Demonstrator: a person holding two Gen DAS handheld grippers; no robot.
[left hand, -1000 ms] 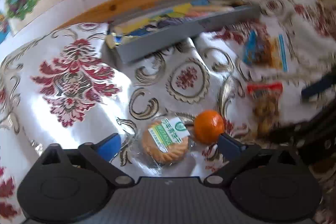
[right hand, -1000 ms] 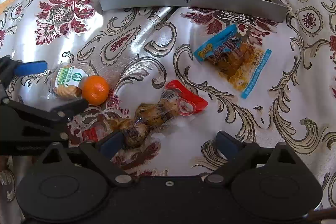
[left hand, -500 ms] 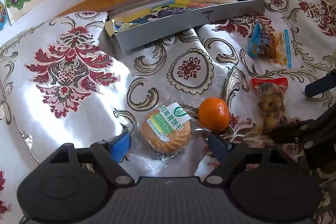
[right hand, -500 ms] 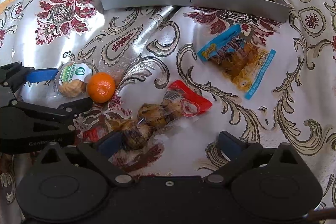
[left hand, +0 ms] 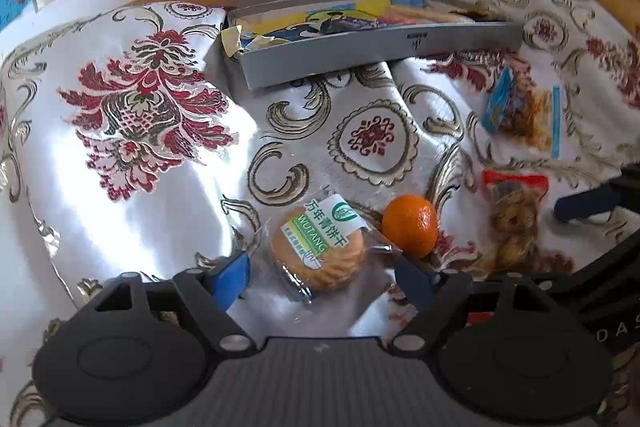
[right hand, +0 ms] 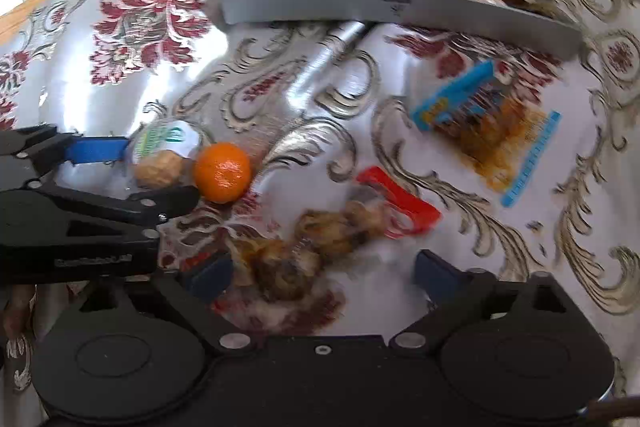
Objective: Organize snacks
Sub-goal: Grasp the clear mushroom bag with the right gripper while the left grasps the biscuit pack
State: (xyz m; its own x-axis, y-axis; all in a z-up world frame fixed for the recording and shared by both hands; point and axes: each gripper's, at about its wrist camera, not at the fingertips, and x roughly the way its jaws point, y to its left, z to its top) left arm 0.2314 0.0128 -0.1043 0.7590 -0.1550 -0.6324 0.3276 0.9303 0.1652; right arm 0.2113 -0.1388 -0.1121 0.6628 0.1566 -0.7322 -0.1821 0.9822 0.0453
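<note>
Left gripper (left hand: 322,277) straddles the wrapped biscuit (left hand: 320,251); right gripper (right hand: 322,273) hangs over the red-ended snack bag (right hand: 320,239).

Both sets of fingers are spread wide, gripping nothing. The biscuit lies on the desk (left hand: 168,211) between the left fingers, a tangerine (left hand: 410,225) touching its wrapper. The grey tray (left hand: 380,55) sits far behind.

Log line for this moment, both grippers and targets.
left gripper: open, straddling wrapped biscuit | right gripper: open, over red-ended snack pack | orange: beside biscuit | grey tray: holds snacks
</note>
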